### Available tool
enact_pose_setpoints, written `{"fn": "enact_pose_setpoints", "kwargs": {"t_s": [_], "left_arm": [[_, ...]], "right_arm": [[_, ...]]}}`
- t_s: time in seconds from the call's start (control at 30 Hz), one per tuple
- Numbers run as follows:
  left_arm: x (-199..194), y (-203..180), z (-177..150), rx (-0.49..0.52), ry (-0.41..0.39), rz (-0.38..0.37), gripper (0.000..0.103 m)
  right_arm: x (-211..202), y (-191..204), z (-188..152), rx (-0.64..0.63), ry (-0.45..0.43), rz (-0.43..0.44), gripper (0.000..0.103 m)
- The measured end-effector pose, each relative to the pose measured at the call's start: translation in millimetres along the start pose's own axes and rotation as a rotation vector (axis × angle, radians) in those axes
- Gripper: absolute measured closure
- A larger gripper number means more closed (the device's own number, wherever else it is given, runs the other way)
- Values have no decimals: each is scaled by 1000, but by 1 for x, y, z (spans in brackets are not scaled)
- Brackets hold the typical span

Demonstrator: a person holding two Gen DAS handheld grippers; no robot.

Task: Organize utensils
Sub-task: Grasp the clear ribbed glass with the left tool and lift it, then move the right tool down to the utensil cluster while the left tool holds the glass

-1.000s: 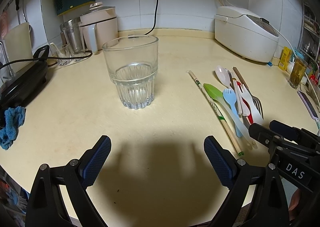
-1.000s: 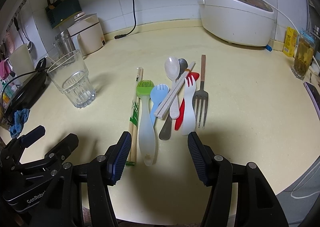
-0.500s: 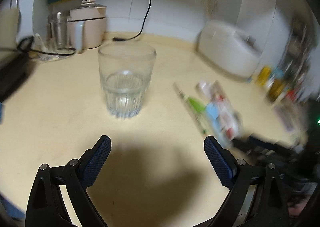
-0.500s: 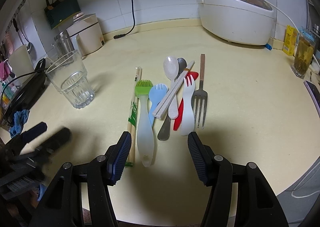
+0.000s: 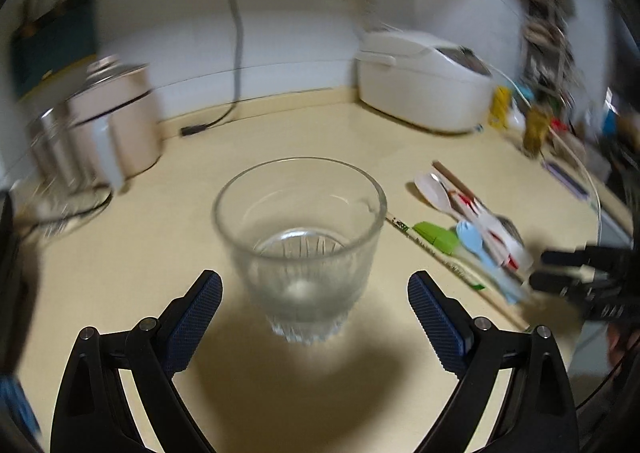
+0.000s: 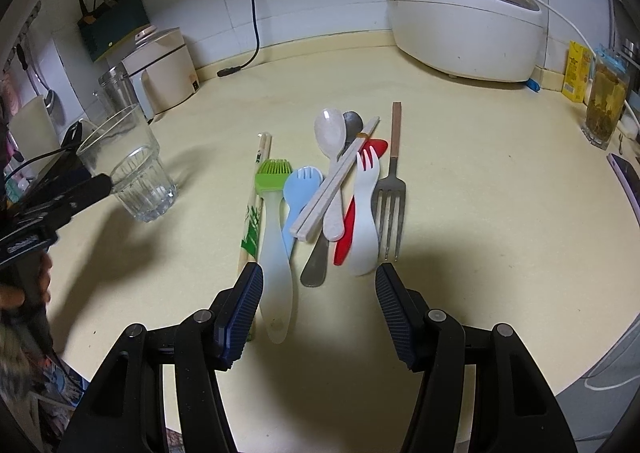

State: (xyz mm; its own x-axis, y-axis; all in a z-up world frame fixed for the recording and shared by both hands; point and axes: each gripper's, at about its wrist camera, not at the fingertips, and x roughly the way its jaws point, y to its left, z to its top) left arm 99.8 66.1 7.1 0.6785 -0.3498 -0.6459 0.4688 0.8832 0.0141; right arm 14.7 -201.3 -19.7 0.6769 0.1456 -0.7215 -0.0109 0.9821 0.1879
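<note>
A clear ribbed glass (image 5: 300, 237) stands upright on the cream counter. My left gripper (image 5: 314, 285) is open, and its blue pads flank the glass's lower part without touching it. In the right wrist view the glass (image 6: 136, 173) is at the left, with the left gripper's fingers (image 6: 80, 189) beside it. Utensils lie in a row on the counter: wrapped chopsticks (image 6: 254, 205), green brush (image 6: 272, 213), blue spork (image 6: 298, 193), pale chopsticks (image 6: 336, 189), pink spoon (image 6: 332, 157), red utensil (image 6: 348, 229), white fork (image 6: 366, 213) and metal fork (image 6: 392, 189). My right gripper (image 6: 319, 273) is open just short of their near ends.
A white rice cooker (image 6: 464, 21) sits at the back right, and a beige appliance (image 6: 164, 65) with a steel cup (image 6: 116, 89) at the back left. A jar of tea (image 6: 606, 105) and a phone (image 6: 626, 181) are at the right edge. A black cable (image 6: 248, 13) hangs down the wall.
My left gripper has moved forward to the glass, which now stands between its open fingers; that view is blurred by the motion. My right gripper has edged slightly toward the utensils.
</note>
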Motion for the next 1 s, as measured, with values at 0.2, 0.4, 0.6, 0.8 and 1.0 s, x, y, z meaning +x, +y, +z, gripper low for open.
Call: {"fn": "enact_pose_setpoints", "kwargs": {"t_s": [0.2,0.4,0.6,0.8,1.0], "left_arm": [[37,7,5,63,36,-45,16],[49,12,8,56,57,-104,22],[54,9,12,58,54,-165,23],[47,-20,8,132,53,-243,23],[37,-48,-1,185,51,-300,23]], "right_arm": [[4,-8,6,23,2,-19,43],[11,-12,10,31,12,-25,43],[18,-11,8,28,33,-21,43],[13,-17,11,42,16,-24,43],[12,-22,10,55,16,-22,43]]}}
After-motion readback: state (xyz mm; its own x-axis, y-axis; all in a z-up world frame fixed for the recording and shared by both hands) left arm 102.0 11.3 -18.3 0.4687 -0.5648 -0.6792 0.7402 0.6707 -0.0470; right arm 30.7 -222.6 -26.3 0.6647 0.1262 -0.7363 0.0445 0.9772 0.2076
